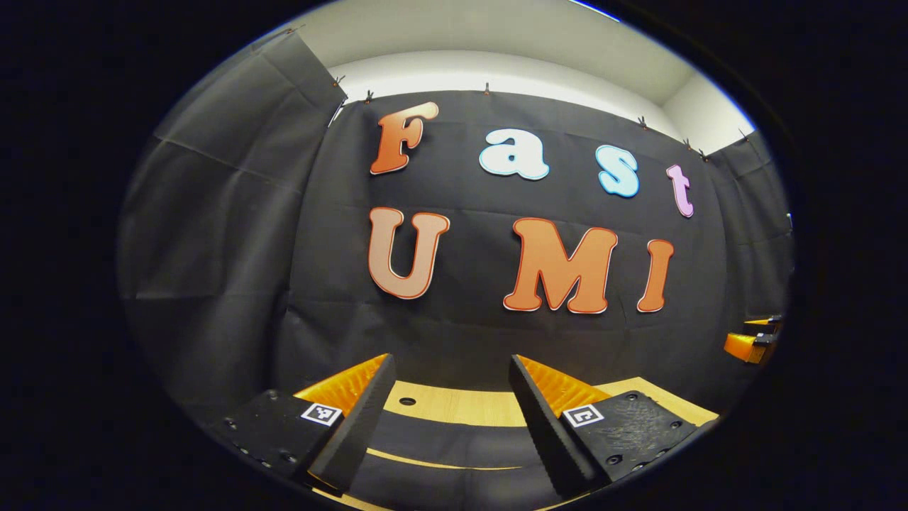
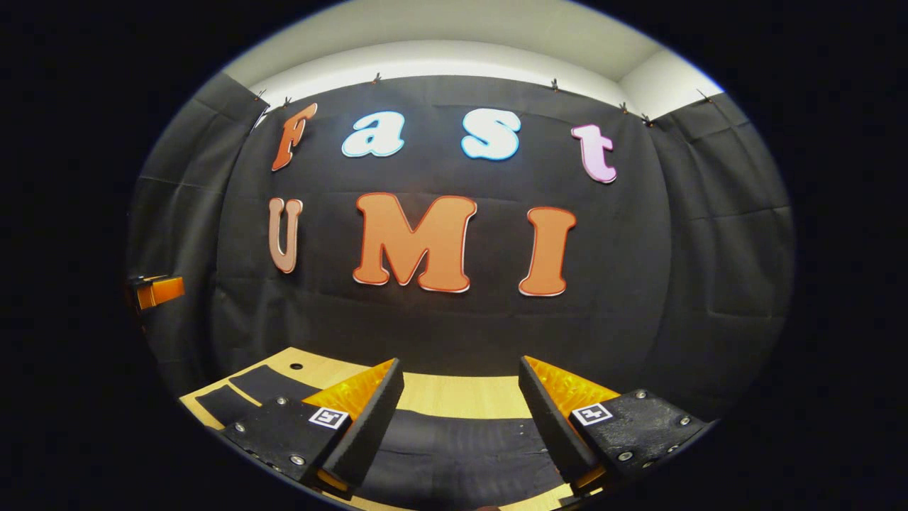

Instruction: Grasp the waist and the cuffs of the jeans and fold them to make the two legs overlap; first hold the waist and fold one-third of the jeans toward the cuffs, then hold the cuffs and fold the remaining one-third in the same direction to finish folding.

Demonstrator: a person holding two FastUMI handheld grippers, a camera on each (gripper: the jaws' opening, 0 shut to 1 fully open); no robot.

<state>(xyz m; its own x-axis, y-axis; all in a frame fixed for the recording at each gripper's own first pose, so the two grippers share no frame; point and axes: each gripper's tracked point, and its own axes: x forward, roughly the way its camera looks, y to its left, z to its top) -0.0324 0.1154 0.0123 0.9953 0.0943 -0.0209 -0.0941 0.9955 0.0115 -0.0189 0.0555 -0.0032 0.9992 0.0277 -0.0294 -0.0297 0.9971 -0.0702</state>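
The jeans (image 1: 454, 458) are dark, almost black, and lie flat on the light wooden table (image 1: 454, 406), low down in the left gripper view. My left gripper (image 1: 450, 380) hovers above them, open, its fingers wide apart and holding nothing. In the right gripper view the jeans (image 2: 461, 447) spread below my right gripper (image 2: 460, 380), which is also open and empty, and two more dark strips of them (image 2: 245, 394) reach to the left. Which end is the waist I cannot tell. Each gripper appears small at the edge of the other's view: the right gripper (image 1: 753, 344) and the left gripper (image 2: 157, 291).
The black cloth wall (image 2: 454, 326) stands close behind the table's far edge and wraps around both sides. A small round hole (image 1: 407, 401) sits in the tabletop (image 2: 461, 394) near the jeans. A pale wall and ceiling show above the cloth.
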